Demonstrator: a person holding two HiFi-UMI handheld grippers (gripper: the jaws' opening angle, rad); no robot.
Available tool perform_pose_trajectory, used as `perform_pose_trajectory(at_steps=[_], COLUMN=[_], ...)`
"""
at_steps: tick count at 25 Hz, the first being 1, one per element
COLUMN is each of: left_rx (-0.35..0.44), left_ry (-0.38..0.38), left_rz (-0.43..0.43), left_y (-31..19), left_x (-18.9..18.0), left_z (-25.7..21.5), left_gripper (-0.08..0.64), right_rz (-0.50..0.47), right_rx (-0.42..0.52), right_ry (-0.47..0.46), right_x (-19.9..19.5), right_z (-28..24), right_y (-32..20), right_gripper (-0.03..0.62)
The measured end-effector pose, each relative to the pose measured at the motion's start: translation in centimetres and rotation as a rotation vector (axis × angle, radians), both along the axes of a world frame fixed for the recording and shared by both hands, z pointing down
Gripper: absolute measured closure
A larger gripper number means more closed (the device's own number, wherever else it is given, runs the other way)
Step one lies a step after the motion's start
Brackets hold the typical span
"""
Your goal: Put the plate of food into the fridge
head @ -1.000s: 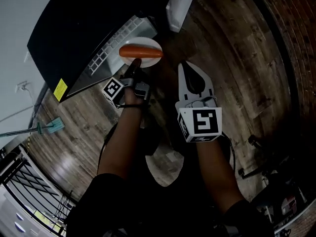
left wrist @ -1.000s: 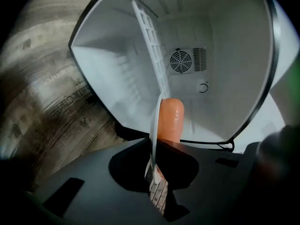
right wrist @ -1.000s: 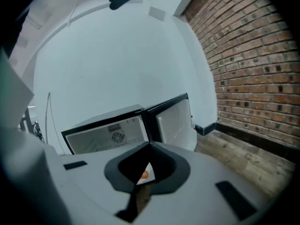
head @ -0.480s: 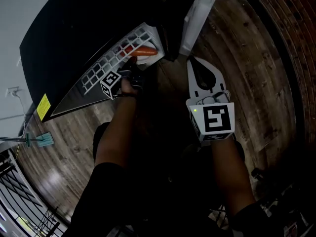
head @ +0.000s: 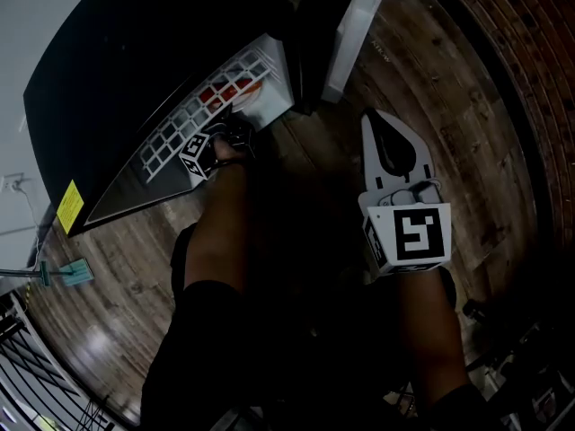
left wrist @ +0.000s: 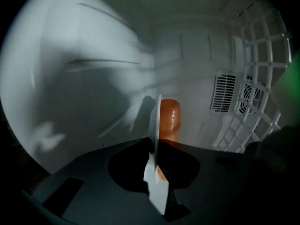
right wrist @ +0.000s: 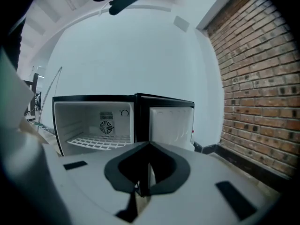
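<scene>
plate (left wrist: 158,191) with sausage (left wrist: 168,118), outside a second ago, now inside fridge (head: 117,79), under wire shelf (head: 180,128). our left tool (left wrist: 156,146) on plate rim, jaws opening: release starting. right tool (right wrist: 149,146) closed, empty, outside.

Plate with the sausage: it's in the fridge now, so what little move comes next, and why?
Probably finish letting go, then pull the left gripper back. Its jaws are opening around the plate rim, and the plate and sausage are already inside the fridge.
</scene>
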State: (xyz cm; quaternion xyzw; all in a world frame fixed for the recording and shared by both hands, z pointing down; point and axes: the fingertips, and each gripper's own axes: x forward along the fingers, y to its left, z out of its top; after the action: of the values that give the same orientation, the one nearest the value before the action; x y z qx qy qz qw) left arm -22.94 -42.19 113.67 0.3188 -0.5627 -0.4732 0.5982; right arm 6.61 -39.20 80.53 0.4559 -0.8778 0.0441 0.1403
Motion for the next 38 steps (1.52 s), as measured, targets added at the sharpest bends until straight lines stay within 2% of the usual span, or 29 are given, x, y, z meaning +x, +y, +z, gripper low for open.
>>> perform_pose_trajectory(at_steps=[3,10,11,15,20,24,26,28,30,33,38], left_rx=[0.008,-0.02,-0.04,-0.159,-0.267,-0.382,-0.445,-0.483,-0.476,-0.495,-0.547], left_ry=[0.011,-0.037,-0.069,-0.29,-0.481,-0.654,-0.714,-0.732,-0.718,-0.706,-0.737], left_rz=[-0.028,0.005,0.027,0.164,0.243,0.332,0.367,0.383,0.382,0.365,0.331], left_y=[-0.6,-1.3,-1.5,-1.5,-1.5,-1.1,-0.6,-0.1,0.0,0.5,2.2], left_x=[-0.4,0.1,0.4,1.3,1.2,1.1,1.2,1.4,1.6,1.2,0.8], left_z=[0.5,0.8,0.8,0.5,0.3,0.0,-0.2,-0.2,-0.3,-0.2,-1.1], left_gripper=[0.525,0.52,0.52,0.518,0.486,0.434,0.395,0.371,0.365,0.339,0.336], right_rz=[0.014,0.016,0.014,-0.007,-0.036,-0.037,-0.037,-0.039,-0.042,-0.049,-0.052], right_rx=[-0.003,-0.007,-0.007,-0.002,-0.027,-0.076,-0.101,-0.118,-0.125,-0.13,-0.136], right_ry=[0.012,0.016,0.018,0.022,0.043,0.002,-0.021,-0.033,-0.035,-0.034,-0.051], right_x=[0.4,0.2,0.1,-0.5,-1.3,-1.6,-1.8,-1.9,-2.0,-2.1,-2.1], right_z=[0.0,0.0,0.1,0.3,1.8,3.2,3.5,3.9,4.2,4.7,4.8], right_y=[0.4,0.6,0.5,0.5,0.4,-0.3,-0.7,-1.1,-1.3,-1.5,-2.2], right_gripper=[0.578,0.578,0.578,0.578,0.578,0.578,0.578,0.578,0.578,0.579,0.578])
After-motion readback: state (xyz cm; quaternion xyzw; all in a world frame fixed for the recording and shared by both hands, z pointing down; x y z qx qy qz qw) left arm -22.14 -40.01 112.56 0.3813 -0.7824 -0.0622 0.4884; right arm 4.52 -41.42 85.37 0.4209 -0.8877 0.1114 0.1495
